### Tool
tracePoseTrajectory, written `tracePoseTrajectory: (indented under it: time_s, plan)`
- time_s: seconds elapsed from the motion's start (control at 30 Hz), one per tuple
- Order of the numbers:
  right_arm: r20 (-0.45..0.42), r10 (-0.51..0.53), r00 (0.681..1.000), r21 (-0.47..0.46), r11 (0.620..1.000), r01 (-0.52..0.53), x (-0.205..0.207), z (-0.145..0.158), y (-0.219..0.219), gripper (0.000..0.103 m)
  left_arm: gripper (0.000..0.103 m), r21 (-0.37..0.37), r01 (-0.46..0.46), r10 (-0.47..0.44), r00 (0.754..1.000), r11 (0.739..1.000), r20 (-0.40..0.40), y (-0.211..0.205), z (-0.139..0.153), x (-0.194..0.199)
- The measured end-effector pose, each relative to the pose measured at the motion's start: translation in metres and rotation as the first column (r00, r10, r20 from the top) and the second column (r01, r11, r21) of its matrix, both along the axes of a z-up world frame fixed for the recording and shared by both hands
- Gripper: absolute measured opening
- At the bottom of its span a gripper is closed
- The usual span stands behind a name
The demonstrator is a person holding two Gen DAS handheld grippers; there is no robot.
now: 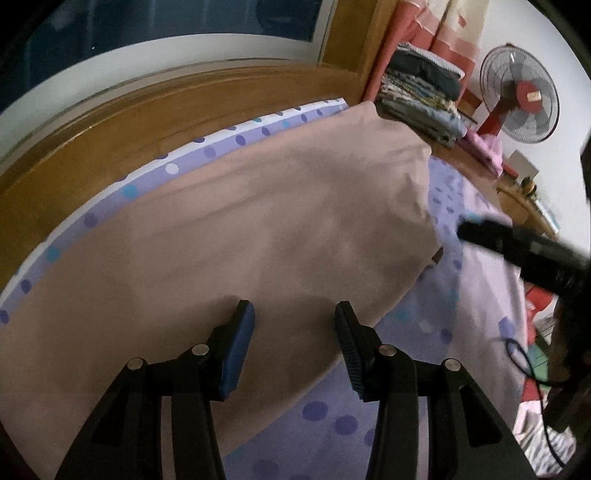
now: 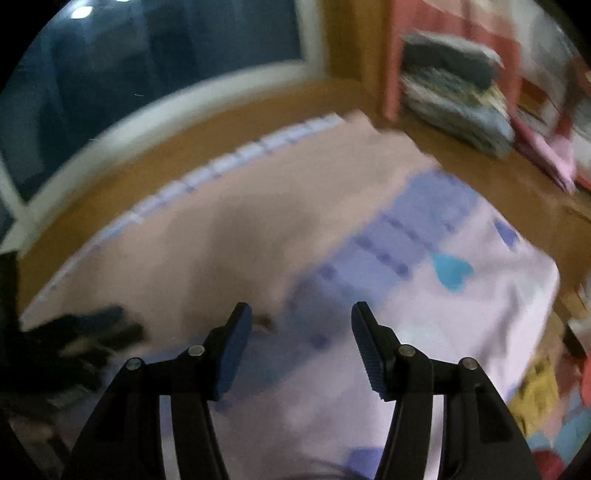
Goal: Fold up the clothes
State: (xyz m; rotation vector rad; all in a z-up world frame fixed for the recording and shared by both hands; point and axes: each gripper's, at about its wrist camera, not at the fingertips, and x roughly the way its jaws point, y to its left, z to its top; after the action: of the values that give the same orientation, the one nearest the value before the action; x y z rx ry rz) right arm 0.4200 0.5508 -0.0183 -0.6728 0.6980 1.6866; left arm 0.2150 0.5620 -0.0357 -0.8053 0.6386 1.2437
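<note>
A pinkish-beige garment (image 1: 236, 229) lies spread flat on a lilac polka-dot sheet (image 1: 476, 280). My left gripper (image 1: 295, 314) hovers open over the garment's near edge, nothing between its blue pads. The right gripper's black fingers (image 1: 517, 247) reach in from the right, beside the garment's right edge. In the blurred right wrist view the same garment (image 2: 229, 236) fills the left and middle, the dotted sheet (image 2: 461, 314) the right. My right gripper (image 2: 301, 317) is open and empty just off the garment's right edge. The left gripper (image 2: 81, 332) shows as a dark blur at the left.
A wooden frame (image 1: 147, 110) borders the sheet at the back, under a dark window (image 1: 166, 18). A stack of folded clothes (image 1: 421, 92) sits at the back right by a pink curtain (image 1: 417, 29). A red standing fan (image 1: 519, 94) and a black cable (image 1: 524, 362) are at the right.
</note>
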Motion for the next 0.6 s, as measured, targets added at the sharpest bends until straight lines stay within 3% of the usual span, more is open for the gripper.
tracePoseTrajectory:
  time_s: [0.1,0.2,0.37,0.47,0.6]
  plan:
    - [-0.009,0.103,0.995,-0.002,0.995,-0.103,-0.022,-0.006,0.016,0.056,0.046,-0.017,-0.035,0.035,0.999,0.999,-0.018,-0.004,0.001,0.002]
    - [-0.015,0.21,0.978,-0.079,0.974,-0.211,-0.036,-0.032,0.026,0.057,0.046,-0.041,-0.089,0.09,0.996,0.995,0.028,-0.016,0.006,-0.003]
    - [0.155,0.361,0.919,-0.056,0.932,-0.357,-0.047,-0.04,0.001,0.059,0.046,-0.061,-0.228,0.231,0.971,0.972,0.06,-0.055,0.016,-0.021]
    - [0.116,0.409,0.905,-0.102,0.911,-0.399,-0.036,-0.035,-0.006,0.059,0.046,-0.074,-0.326,0.33,0.943,0.942,0.051,-0.082,0.019,-0.03]
    - [0.014,0.464,0.885,-0.134,0.878,-0.459,-0.026,-0.024,-0.017,0.059,0.046,-0.126,-0.469,0.478,0.876,0.874,0.061,-0.127,0.015,-0.042]
